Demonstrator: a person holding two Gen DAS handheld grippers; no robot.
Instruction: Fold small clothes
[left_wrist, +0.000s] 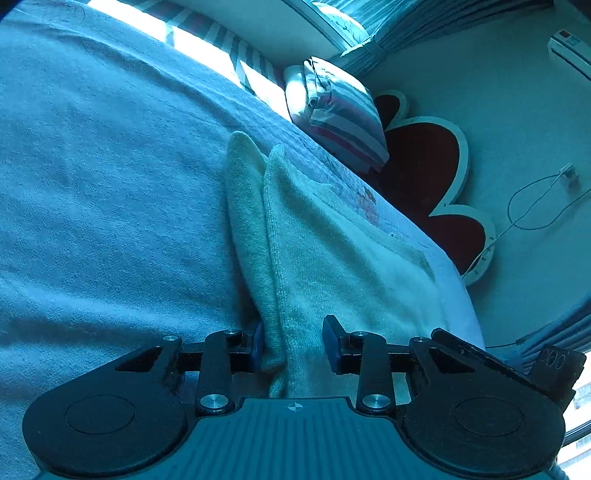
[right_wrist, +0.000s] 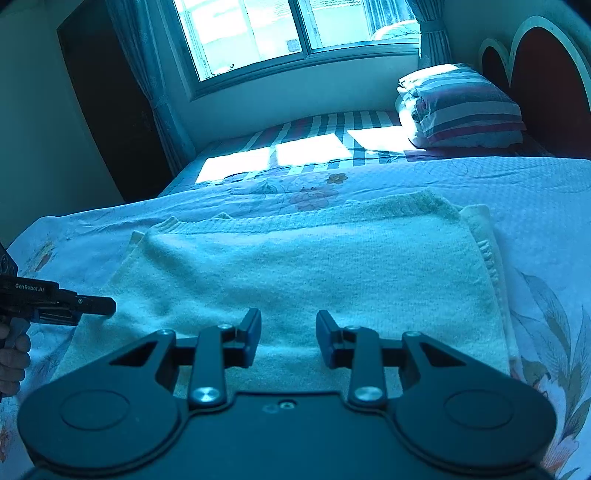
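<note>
– Tongs on the L (left_wrist: 293, 347): what are they doing?
– Pinching the pale knit sweater (right_wrist: 314, 266) at its L edge. A ridge of cloth is standing up betw. the two pads, filling the gap.
– And the R tongs (right_wrist: 288, 334)?
– Hovering low over the near edge of the same sweater, jaws partly apart, knit showing betw. them. Can't tell if the pads are actually pressing, since the tool body is hiding that edge.
– Where's the sweater lying?
– Spread flat on the bed, on the floral cover (right_wrist: 535, 192), near side, w/ a ribbed band running along the far edge.
– Anything crowding it?
– Not really. A folded striped bundle (right_wrist: 461, 107) is sitting well apart at the head end, against the red scalloped headboard (left_wrist: 424, 166). Sun patches are falling on the striped sheet beyond the cover.
– Rest of the room?
– The window (right_wrist: 251, 33) is facing the bed's far side, w/ a curtain (right_wrist: 147, 74) hanging to its L. A thin cable (left_wrist: 535, 206) is looping down the wall by the headboard. A hand (right_wrist: 13, 358) is gripping the L tool's handle at the view's edge.
</note>
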